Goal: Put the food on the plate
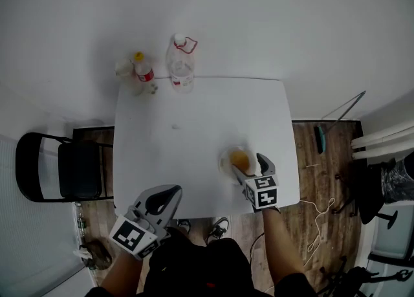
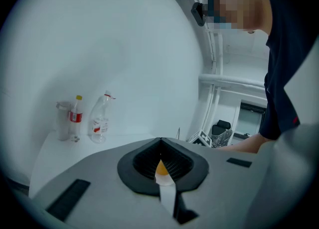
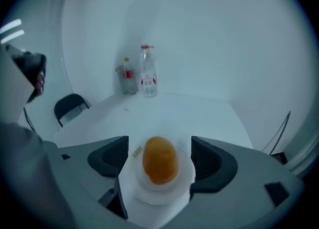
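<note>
An orange bread roll [image 1: 241,159] lies on a small white plate [image 1: 226,162] near the front right of the white table [image 1: 194,127]. My right gripper [image 1: 249,165] is open, its jaws standing wide on either side of the roll [image 3: 159,165] and plate [image 3: 149,194] without touching the roll. My left gripper [image 1: 169,193] hovers at the table's front edge, left of the plate, with nothing in it. In the left gripper view its jaws [image 2: 160,145] meet, and a sliver of orange shows through the slit between them.
At the table's back left stand a small yellow-capped bottle [image 1: 143,71], a big clear bottle [image 1: 182,63] and a cup [image 1: 124,69]. A black chair [image 1: 65,169] stands left of the table. Cables and gear lie on the wooden floor at right.
</note>
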Tool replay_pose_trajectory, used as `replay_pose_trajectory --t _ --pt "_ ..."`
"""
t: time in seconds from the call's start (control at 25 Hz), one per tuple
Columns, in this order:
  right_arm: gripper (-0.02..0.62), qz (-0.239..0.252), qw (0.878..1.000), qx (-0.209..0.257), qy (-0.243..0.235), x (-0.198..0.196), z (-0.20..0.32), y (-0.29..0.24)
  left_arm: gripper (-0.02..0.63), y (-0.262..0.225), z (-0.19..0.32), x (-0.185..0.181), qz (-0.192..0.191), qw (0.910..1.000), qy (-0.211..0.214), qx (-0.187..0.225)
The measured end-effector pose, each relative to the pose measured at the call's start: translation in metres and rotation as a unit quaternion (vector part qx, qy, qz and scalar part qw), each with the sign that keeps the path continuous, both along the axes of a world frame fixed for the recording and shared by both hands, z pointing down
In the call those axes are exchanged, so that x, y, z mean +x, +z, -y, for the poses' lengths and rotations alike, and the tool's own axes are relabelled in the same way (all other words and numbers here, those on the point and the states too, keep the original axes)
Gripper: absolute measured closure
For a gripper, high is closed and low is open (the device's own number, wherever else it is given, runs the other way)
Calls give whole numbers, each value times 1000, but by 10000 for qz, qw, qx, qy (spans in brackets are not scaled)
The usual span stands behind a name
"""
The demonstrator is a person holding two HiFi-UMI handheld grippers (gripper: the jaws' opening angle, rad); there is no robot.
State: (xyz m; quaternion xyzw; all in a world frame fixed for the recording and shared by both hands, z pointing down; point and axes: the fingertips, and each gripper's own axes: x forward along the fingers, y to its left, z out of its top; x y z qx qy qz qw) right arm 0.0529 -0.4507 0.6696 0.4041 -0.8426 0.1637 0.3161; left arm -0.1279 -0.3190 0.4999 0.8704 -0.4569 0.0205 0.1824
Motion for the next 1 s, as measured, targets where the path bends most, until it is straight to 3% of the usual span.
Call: replay_pose_trajectory --t 0.2,0.28,0.36,0.6,0.8,0.92,1.0 --pt "238 1015 9890 1017 362 36 -33 -112 586 -30 -2 21 106 9994 139 314" --pt "312 1281 9797 1447 526 54 -51 -152 586 -42 -5 31 199 9983 226 492" --pt "343 1537 9683 1853 658 72 -70 -190 586 -60 -9 45 218 9971 312 660" --pt "525 2072 9260 3056 790 111 -116 -293 586 -112 -17 82 223 9912 452 1224" --pt "572 1735 9155 3551 752 136 -143 -333 586 -149 -21 105 236 9854 489 1613" --pt "574 1958 9054 3691 757 139 -152 -352 586 -158 -26 113 271 9835 496 1720" --pt "574 2033 9059 3632 778 140 -154 -352 586 -162 -30 116 240 9839 495 1701"
